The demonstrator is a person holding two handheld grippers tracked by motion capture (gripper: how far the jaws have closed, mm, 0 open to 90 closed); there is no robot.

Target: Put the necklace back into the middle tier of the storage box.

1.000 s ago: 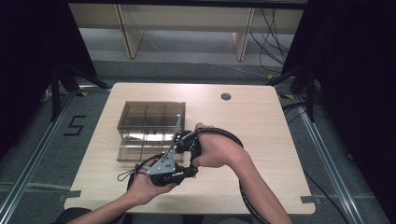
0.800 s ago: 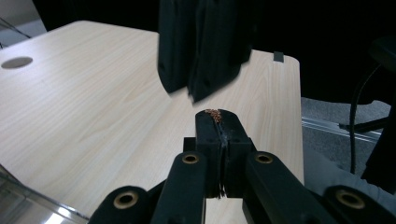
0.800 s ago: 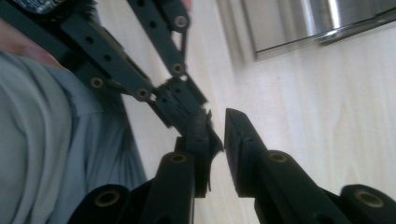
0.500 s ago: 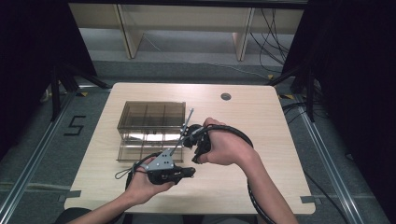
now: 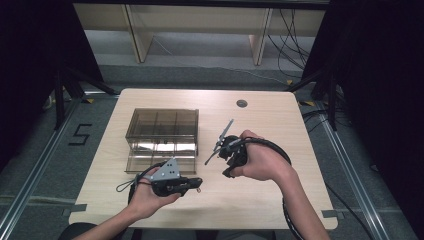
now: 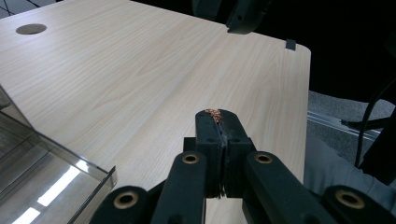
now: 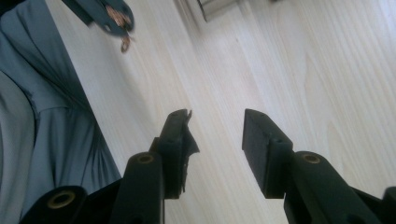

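Copper-coloured strands [image 6: 214, 112], a small tuft pinched at the jaw tips, are what we find in the left claw [image 6: 217, 122], which is clenched on them. In the high view this claw [image 5: 192, 183] lies at about 6 o'clock on the tabletop [image 5: 260, 200], its tips pointing toward 3 o'clock, so the tuft faces the right hand.

We note the right claw [image 7: 217, 135] released, jaws standing well apart with bare wood between them; nothing is held. In its own view the left claw's tip with the copper [image 7: 117, 18] shows at 11 o'clock, well apart. In the high view the right claw [image 5: 226, 170] sits toward 3 o'clock of the left one.

In our judgement any handover turns on that gap: the tuft lies left of the right claw, nearer the left hand.

A smoky clear compartment box [image 5: 161, 137] stands at 12 o'clock of the left claw, just beside it. Open tabletop lies toward 3 and 5 o'clock; the near edge is close.
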